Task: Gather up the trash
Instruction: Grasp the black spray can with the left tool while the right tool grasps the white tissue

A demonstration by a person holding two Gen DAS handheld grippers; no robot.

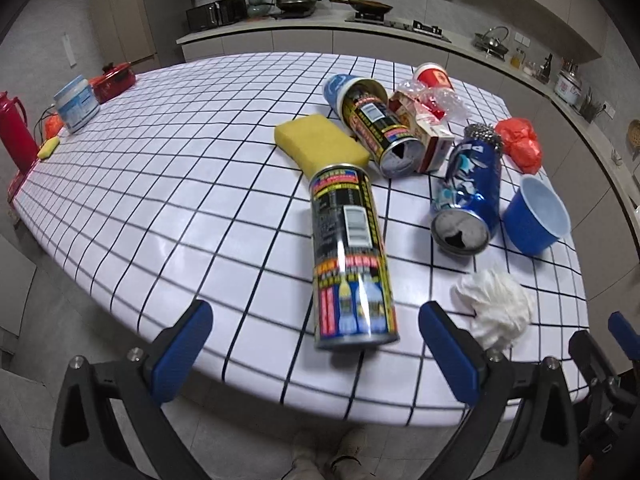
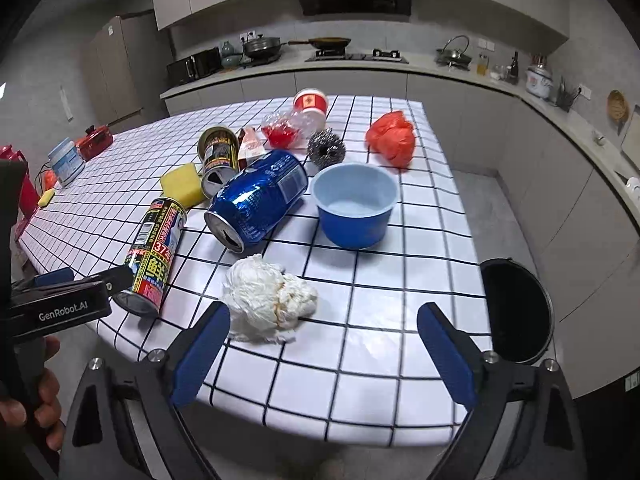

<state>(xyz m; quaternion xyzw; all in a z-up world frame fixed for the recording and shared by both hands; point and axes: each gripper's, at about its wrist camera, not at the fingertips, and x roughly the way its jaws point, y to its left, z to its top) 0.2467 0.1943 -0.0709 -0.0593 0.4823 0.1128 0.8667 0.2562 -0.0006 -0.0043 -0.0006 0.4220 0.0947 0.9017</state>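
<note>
Trash lies on the white grid-patterned table [image 1: 160, 208]. A black spray can [image 1: 352, 260] lies on its side just ahead of my open, empty left gripper [image 1: 316, 344]. A crumpled white tissue [image 2: 268, 300] lies right in front of my open, empty right gripper [image 2: 324, 344]; it also shows in the left wrist view [image 1: 496, 308]. A dented blue can [image 2: 256, 200], a second black can [image 2: 218, 156], a blue bowl [image 2: 354, 204], a steel scourer [image 2: 326, 148], an orange bag [image 2: 392, 140] and a red cup [image 2: 310, 106] lie farther back.
An open black trash bin [image 2: 516, 312] stands on the floor off the table's right edge. A yellow sponge [image 1: 320, 144] lies mid-table. A white jar [image 1: 76, 102], a red pot [image 1: 114, 80] and a red flask [image 1: 14, 132] stand at the far left. Kitchen counters run behind.
</note>
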